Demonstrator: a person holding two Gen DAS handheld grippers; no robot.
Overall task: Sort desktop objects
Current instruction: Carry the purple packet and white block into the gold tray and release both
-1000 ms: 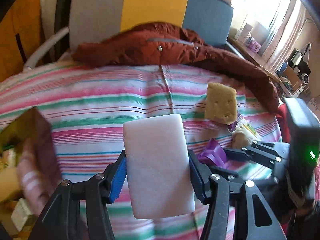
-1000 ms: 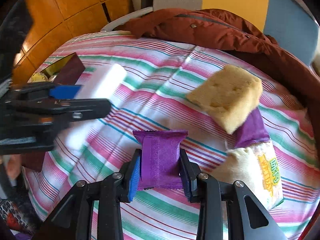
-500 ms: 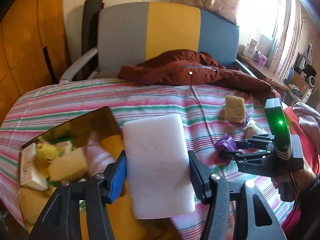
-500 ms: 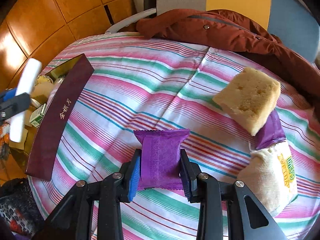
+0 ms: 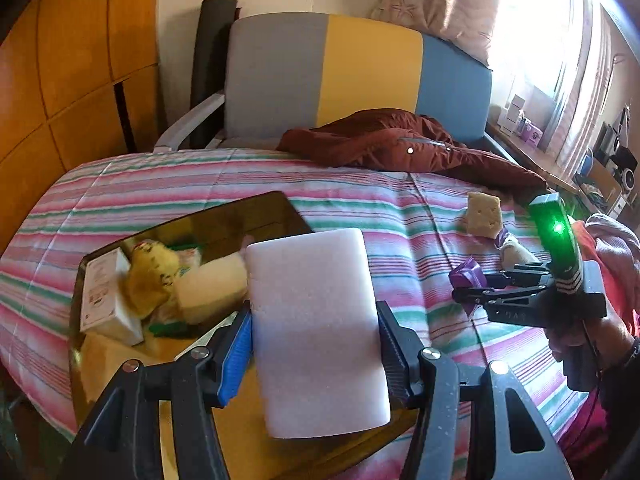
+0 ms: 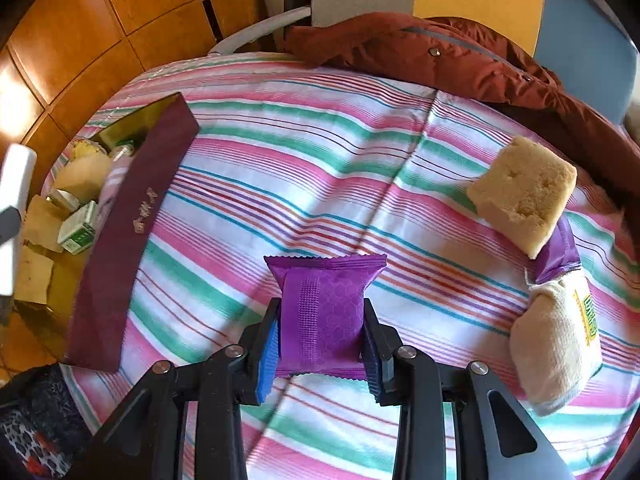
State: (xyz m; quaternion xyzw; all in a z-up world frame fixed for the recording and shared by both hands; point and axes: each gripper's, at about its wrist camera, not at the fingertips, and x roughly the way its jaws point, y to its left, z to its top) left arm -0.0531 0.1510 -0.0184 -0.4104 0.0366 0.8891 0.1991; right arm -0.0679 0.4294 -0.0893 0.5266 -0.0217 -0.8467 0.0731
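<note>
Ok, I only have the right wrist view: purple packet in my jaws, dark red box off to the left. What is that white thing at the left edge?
Observer: A white foam block, clamped between the left gripper's fingers, above the dark red box.
Operator: What does the box hold on the side I can't see?
Observer: A white carton beside a yellow soft toy.
Operator: Anything lit on my own tool?
Observer: A green light glows on top of the right gripper, which grips the purple packet.
</note>
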